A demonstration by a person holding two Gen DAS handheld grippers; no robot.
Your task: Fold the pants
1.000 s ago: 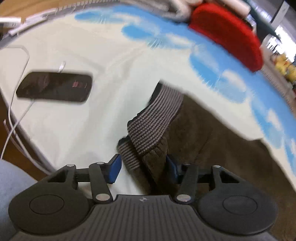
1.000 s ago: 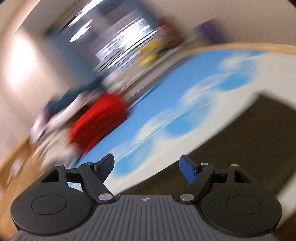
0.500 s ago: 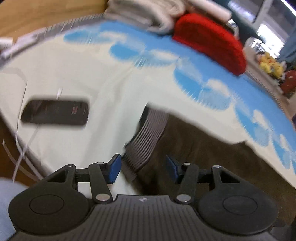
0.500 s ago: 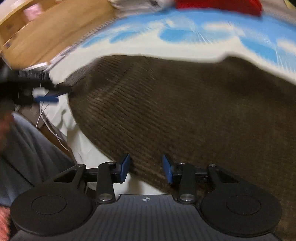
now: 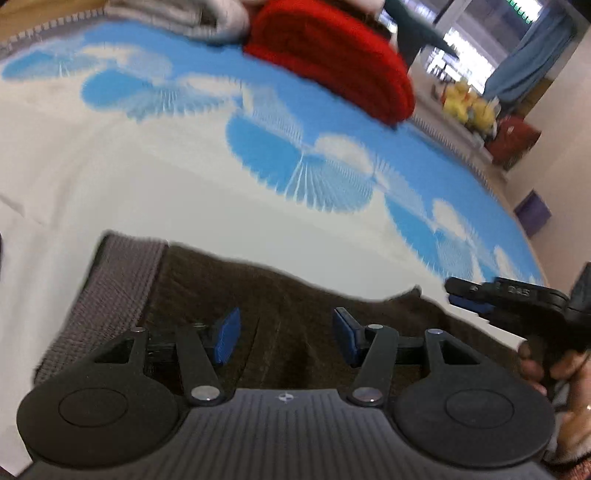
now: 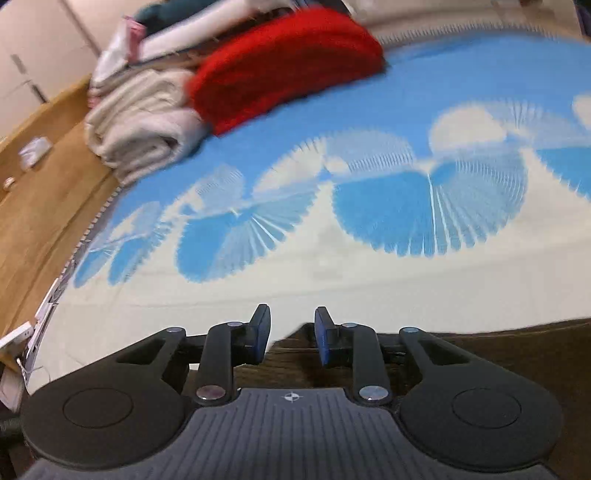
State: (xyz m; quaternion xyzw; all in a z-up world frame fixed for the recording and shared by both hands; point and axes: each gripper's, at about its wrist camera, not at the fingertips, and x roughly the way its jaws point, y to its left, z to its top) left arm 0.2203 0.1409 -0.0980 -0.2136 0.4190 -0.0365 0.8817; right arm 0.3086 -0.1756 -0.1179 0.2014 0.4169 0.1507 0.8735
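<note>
Pants (image 5: 303,317), dark brown corduroy w/ a grey ribbed waistband (image 5: 110,291), lie flat on the near part of a bed cover (image 5: 184,177) printed cream w/ blue fan shapes. Left gripper (image 5: 286,338) sits low over the pants just right of the waistband, blue pads (image 5: 227,334) well apart, brown fabric showing between them; whether the tips touch the cloth, can't tell. Right gripper (image 6: 291,332) is at the pants' far edge (image 6: 480,347) where brown meets cream; pads (image 6: 323,338) separated by a narrower gap, nothing pinched between them.

Left wrist view only: the waistband, at the pants' left end; the right gripper (image 5: 467,295) seen from the side at the right edge, held in the person's hand (image 5: 535,365), tips over the cover just past the pants' far edge; also yellow plush toys (image 5: 467,105) and a blue curtain (image 5: 535,48) in the background.

Right wrist view only: a rolled cream towel (image 6: 144,122) touching the left side of the red folded blanket (image 6: 284,62), white folded linens (image 6: 207,26) stacked behind, wooden floor (image 6: 37,192) left of the bed, small white items (image 6: 35,149) on it. Red blanket (image 5: 332,62) shows in both views, at the far side of the cover, well apart from the pants. Both views are a bit motion-blurred.
</note>
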